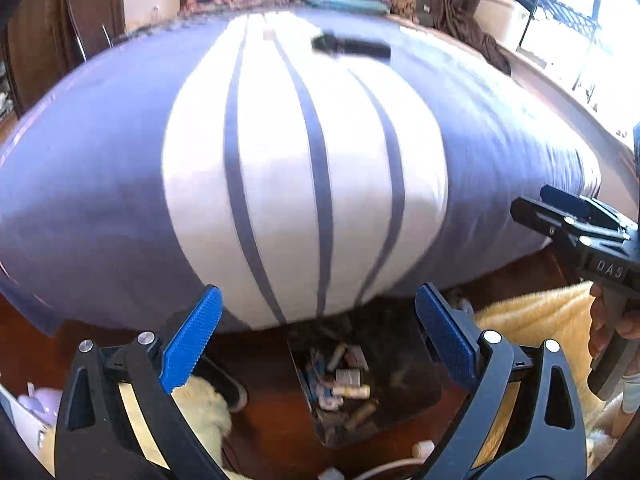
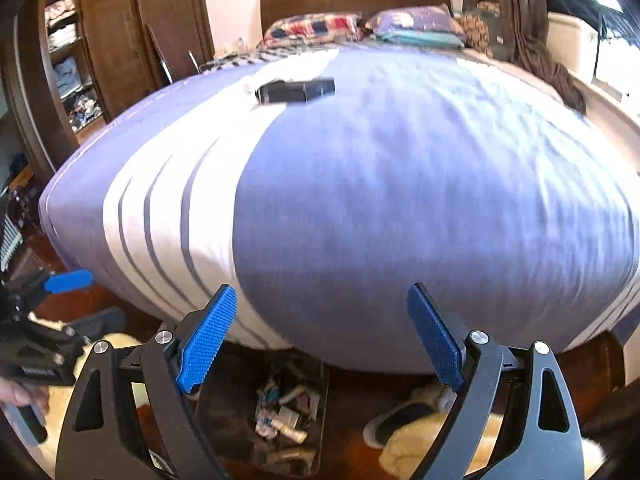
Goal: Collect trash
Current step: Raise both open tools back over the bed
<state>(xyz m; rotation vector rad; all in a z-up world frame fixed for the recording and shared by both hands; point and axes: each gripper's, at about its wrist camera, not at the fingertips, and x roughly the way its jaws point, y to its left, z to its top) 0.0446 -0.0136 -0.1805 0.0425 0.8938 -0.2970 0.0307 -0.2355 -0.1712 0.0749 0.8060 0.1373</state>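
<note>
A dark trash bin (image 1: 408, 384) (image 2: 224, 400) stands on the wooden floor at the foot of the bed, holding several small wrappers and tubes (image 1: 344, 380) (image 2: 280, 412). My left gripper (image 1: 320, 292) hangs open above it with nothing between its blue pads. My right gripper (image 2: 322, 291) is open and empty as well. Each shows in the other's view: the right gripper (image 1: 560, 216) at the right edge, the left gripper (image 2: 68, 280) at the left edge. A black box-like object (image 1: 352, 46) (image 2: 296, 90) lies far up the bed.
The bed (image 1: 100, 184) (image 2: 400, 200) with a blue and white striped cover fills both views. A cream fluffy rug (image 1: 532, 320) (image 2: 420, 448) and a slipper (image 2: 396, 416) lie beside the bin. Pillows (image 2: 320, 26) sit at the headboard, a wardrobe (image 2: 112, 40) stands at the left.
</note>
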